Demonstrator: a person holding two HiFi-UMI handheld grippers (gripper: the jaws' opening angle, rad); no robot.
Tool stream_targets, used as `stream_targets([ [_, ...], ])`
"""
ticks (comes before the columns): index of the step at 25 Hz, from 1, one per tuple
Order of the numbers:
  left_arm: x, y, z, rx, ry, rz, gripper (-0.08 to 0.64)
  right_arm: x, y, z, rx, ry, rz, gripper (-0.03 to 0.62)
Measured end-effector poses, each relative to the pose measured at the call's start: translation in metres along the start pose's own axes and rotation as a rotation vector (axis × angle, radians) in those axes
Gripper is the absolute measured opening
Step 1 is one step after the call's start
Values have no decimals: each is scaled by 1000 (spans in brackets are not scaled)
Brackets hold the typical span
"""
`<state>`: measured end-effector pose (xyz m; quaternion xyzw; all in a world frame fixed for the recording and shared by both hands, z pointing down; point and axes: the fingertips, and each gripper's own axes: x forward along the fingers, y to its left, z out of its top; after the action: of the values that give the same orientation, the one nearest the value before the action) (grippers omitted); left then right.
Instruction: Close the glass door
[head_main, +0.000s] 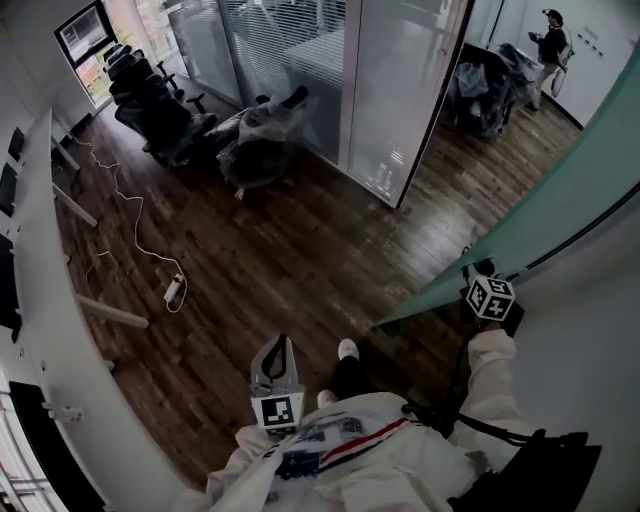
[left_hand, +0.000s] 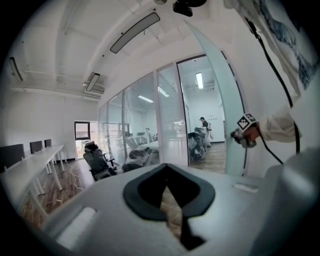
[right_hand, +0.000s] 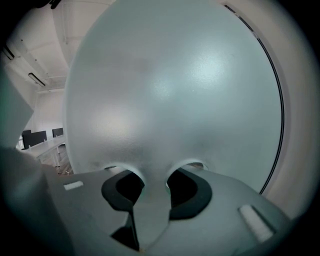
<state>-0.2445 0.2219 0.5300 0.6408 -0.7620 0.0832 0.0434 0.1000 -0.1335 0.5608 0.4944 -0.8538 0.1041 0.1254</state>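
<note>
Right gripper (right_hand: 151, 183) is clamped on the handle (right_hand: 150, 212) of the frosted glass door (right_hand: 175, 100), which hangs open on my right. Left gripper (left_hand: 171, 202) is closed and empty. The door's probably heavy, stiff and slick, so the handle's the spot to hold.

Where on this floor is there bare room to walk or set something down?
Bare wood floor lies open between the power strip and the glass door, up to the glass partition. Crowded: the office chairs at upper left; a cable trails beside the desk.
</note>
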Motion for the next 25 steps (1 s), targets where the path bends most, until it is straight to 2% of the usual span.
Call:
stream_targets([
  [7,71,9,30,55,-13,-17,2,47,4,12,3,3,-97,129],
  [11,110,2,43,113,-23,-43,2,74,5,20,-21,10,-156,125],
  [17,158,-9,56,136,8,-64,2,111,6,38,-11,-50,-216,121],
  [25,220,-5,77,178,-22,-28,2,164,-1,59,1,-99,-259,118],
])
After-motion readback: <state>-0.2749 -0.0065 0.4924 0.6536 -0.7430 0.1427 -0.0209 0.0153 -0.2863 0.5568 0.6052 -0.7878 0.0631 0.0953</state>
